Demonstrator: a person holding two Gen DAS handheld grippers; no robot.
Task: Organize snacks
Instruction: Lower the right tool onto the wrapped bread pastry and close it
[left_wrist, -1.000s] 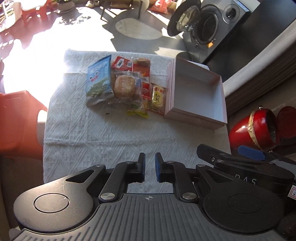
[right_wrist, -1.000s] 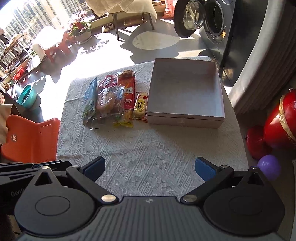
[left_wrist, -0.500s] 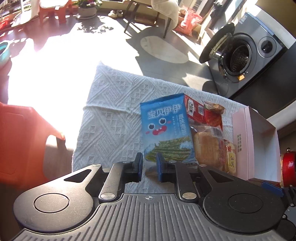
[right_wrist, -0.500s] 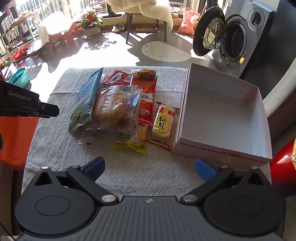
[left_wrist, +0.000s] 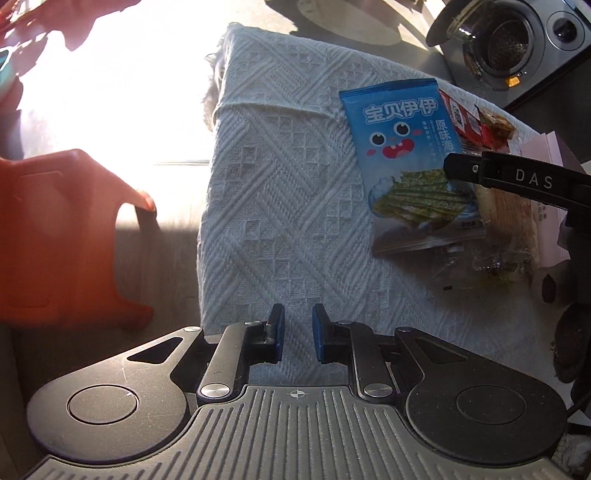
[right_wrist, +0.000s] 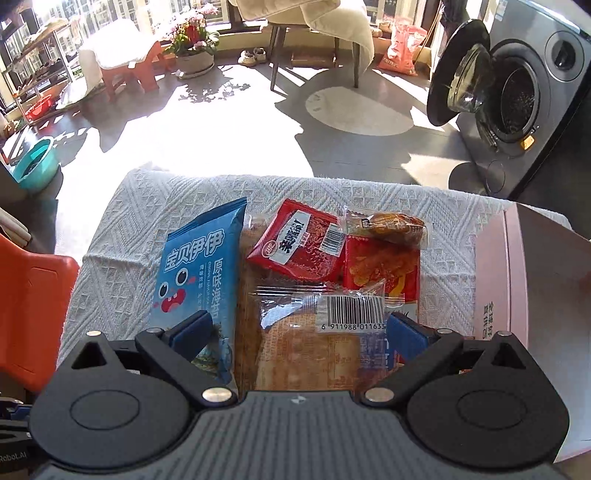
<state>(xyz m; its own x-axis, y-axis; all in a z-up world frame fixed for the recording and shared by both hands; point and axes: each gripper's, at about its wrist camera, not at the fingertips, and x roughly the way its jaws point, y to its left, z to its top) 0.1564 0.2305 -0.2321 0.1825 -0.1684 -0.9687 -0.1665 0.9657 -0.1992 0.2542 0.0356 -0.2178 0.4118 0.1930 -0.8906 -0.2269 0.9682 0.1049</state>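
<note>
Glossy crinkled snack packets on woven cloth

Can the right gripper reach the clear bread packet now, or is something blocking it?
Probably yes. The right gripper, jaws apart, hangs straddling the bread packet, nothing over it; the blue seaweed bag crowds one finger.

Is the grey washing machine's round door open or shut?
Open: the grey washing machine's round door swings outward, exposing the dark drum.
</note>
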